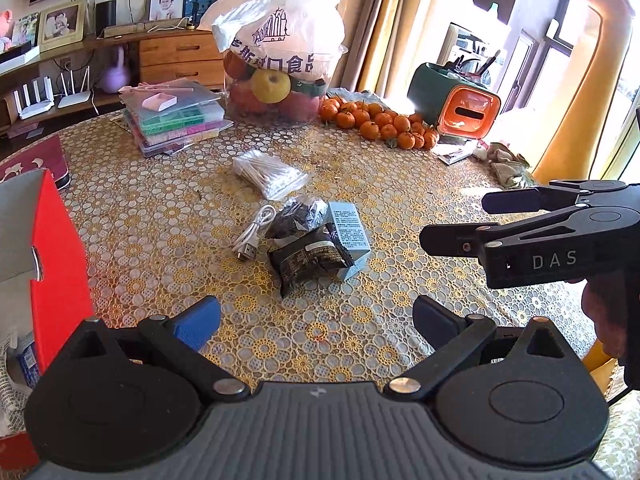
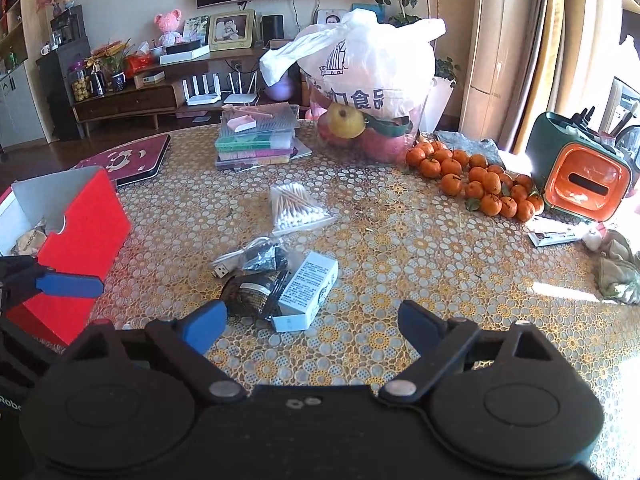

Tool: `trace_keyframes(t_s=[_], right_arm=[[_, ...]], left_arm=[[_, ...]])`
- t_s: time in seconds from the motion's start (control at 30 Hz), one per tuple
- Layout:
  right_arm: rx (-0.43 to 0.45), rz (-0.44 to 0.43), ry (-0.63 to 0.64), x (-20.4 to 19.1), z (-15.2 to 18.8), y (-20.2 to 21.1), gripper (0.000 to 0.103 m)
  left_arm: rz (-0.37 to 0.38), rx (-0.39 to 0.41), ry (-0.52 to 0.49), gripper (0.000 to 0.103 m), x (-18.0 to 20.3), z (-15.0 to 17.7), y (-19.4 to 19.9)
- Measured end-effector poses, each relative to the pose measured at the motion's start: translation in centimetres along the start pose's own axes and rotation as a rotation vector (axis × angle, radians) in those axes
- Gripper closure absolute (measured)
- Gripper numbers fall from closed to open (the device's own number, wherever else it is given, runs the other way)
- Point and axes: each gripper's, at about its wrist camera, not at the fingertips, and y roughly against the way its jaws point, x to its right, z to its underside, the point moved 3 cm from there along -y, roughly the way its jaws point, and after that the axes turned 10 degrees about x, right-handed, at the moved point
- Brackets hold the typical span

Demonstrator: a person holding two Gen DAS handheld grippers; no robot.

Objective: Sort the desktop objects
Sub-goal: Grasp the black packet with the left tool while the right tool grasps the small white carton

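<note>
Right, both my grippers hover empty over the worktop [image 1: 160, 208]: left gripper [image 1: 316, 320] fingers apart, right gripper [image 2: 312, 322] fingers apart too. Red box [image 2: 86, 220] sits at the left edge, lid up, w/ a crumpled wrapper [image 2: 30, 240] inside. Loose pile mid-worktop: cotton swab bag [image 2: 296, 208], white USB cable [image 2: 236, 258], dark packet [image 2: 256, 292] & small pale carton [image 2: 308, 292], touching. Fruit tub [image 2: 368, 120] behind, tangerines [image 2: 476, 184] beside it.

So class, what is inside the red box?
In the right wrist view, the red box holds a crumpled brownish packet near its rim. Its walls hide whatever lies deeper.
</note>
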Motion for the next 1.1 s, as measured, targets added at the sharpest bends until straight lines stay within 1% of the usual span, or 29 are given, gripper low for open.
trace_keyframes(t_s=[0.1, 0.37, 0.6, 0.73, 1.1], right_arm=[[-0.008, -0.001, -0.012, 0.4, 0.0, -1.1, 0.013], [-0.031, -0.006, -0.028, 1.1, -0.1, -4.6, 0.015], [-0.06, 0.01, -0.044, 1.7, 0.0, -7.9, 0.018], [-0.078, 0.014, -0.049, 2.0, 0.3, -9.5, 0.02], [-0.108, 0.032, -0.075, 2.4, 0.5, -12.8, 0.021]], left_arm=[[-0.006, 0.009, 0.004, 0.0, -0.1, 0.0, -1.2], [-0.015, 0.009, 0.002, 0.0, -0.5, 0.4, -4.2], [-0.029, 0.006, 0.027, 0.001, -1.2, 0.6, -6.5], [-0.026, 0.001, 0.033, 0.001, -1.4, 0.7, -7.5], [-0.027, -0.007, 0.042, 0.001, -1.8, 0.8, -9.1]])
